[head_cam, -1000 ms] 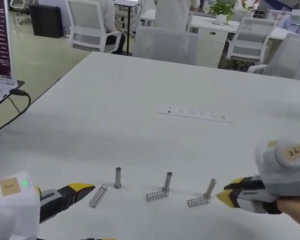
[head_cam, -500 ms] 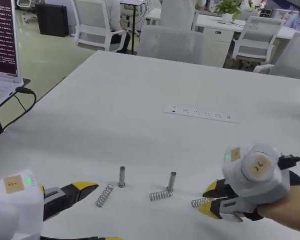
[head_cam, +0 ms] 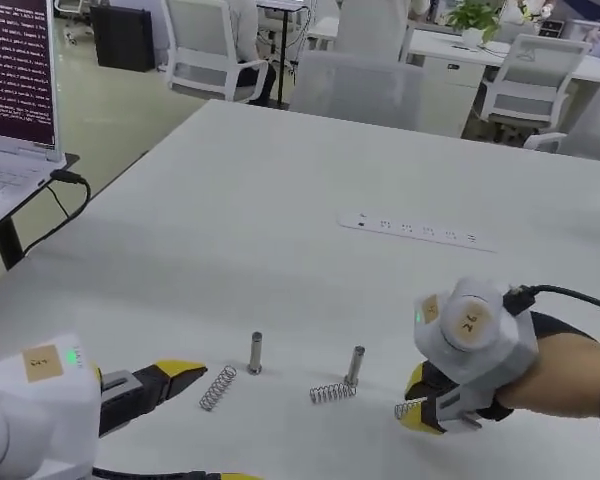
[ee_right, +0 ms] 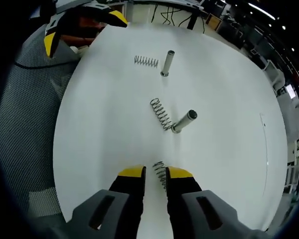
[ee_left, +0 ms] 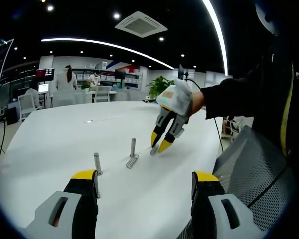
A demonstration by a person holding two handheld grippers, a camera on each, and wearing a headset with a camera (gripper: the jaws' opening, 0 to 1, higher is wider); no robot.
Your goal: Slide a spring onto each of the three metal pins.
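Two upright metal pins stand on the white table, each with a spring lying on its side next to it. The third pin is hidden behind my right gripper. That gripper points down at the table, its jaws a narrow gap apart and straddling the third spring, which lies flat between the fingertips. The other pins stand beyond it. My left gripper waits wide open, with nothing in it, just left of the leftmost spring.
A white power strip lies further back on the table. A laptop with a trailing cable sits on a stand to the left. Office chairs line the far table edge.
My right gripper has moved left and down over the rightmost spring, covering the third pin, and its jaws have narrowed around the spring. The left gripper has barely moved.
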